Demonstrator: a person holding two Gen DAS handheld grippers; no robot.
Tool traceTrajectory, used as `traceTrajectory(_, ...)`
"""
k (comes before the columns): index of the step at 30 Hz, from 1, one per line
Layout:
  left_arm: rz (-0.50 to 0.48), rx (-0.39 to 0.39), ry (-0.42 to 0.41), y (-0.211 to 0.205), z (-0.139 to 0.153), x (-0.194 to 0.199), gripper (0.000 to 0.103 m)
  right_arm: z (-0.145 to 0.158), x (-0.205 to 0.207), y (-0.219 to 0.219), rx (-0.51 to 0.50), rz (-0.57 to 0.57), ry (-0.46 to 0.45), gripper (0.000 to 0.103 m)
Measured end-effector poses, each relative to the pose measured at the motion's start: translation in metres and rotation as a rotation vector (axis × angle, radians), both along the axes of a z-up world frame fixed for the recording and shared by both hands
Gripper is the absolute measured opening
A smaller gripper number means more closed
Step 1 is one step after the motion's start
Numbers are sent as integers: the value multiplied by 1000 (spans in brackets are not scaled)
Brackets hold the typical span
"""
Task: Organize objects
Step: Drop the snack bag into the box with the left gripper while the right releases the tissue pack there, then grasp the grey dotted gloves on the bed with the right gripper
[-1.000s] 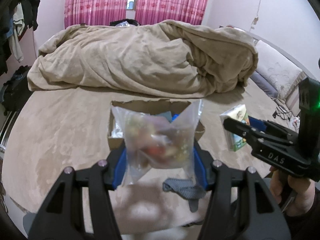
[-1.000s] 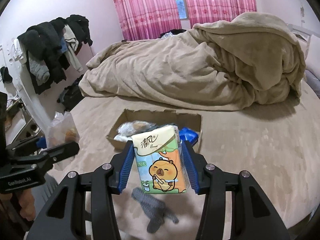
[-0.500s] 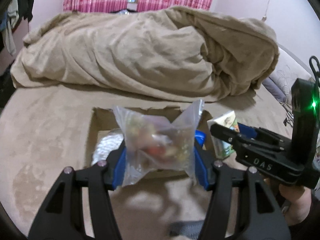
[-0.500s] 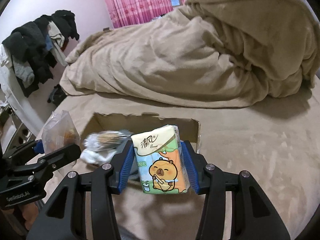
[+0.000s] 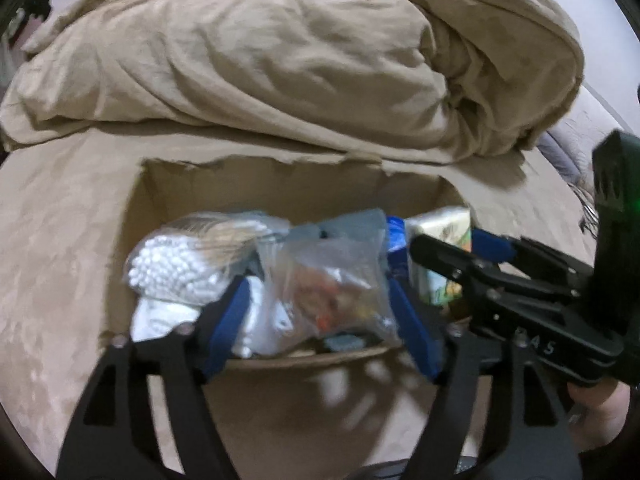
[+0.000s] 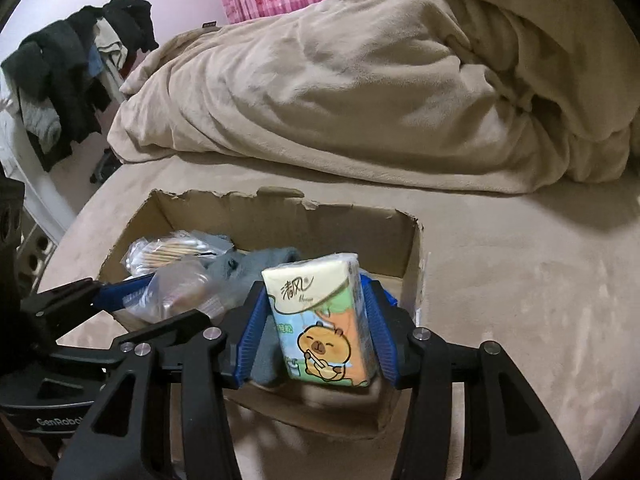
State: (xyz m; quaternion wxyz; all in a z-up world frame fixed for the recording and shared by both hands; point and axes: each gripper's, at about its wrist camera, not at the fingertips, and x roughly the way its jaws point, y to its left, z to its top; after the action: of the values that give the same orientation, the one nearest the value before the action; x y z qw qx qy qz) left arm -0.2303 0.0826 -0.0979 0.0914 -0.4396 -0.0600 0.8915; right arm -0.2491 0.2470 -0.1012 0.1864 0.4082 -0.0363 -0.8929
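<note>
"清风" on tissue pack (image 6: 320,320), "GenRobot" on left gripper (image 6: 120,292) body

Both views ride on the grippers, looking forward along the fingers and slightly down, close over the box (image 5: 280,192) (image 6: 280,216) at frame centre. The left view faces the duvet (image 5: 280,60) squarely; the right view sits further right, angled leftward. They share box, duvet (image 6: 360,80) and each other's gripper at the frame edges.
</note>
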Motion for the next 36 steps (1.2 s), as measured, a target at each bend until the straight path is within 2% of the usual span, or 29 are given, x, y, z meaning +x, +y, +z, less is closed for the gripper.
traceTrajectory(2,8,11,23,-4,11,7,81,3,1,3,-21,-1,-11,59)
traceTrajectory(4,12,7,57,-7,26,17,85,8,4,3,-19,4,-6,77)
traceTrajectory(6,17,2,95,-10,41,29,92,17,10,2,1,0,16,84)
traceTrajectory(9,30,7,138,-17,62,49,93,33,22,-1,10,3,32,84)
traceTrajectory(15,85,16,143,-42,87,94,93,60,56,0,37,-28,54,84)
traceTrajectory(22,118,-19,153,-63,99,149,93,84,108,-2,72,-66,74,84)
traceTrajectory(25,133,-6,141,-71,101,167,93,93,125,-5,80,-62,89,84)
traceTrajectory(36,87,-23,167,-63,115,220,93,117,179,-13,88,-44,118,84)
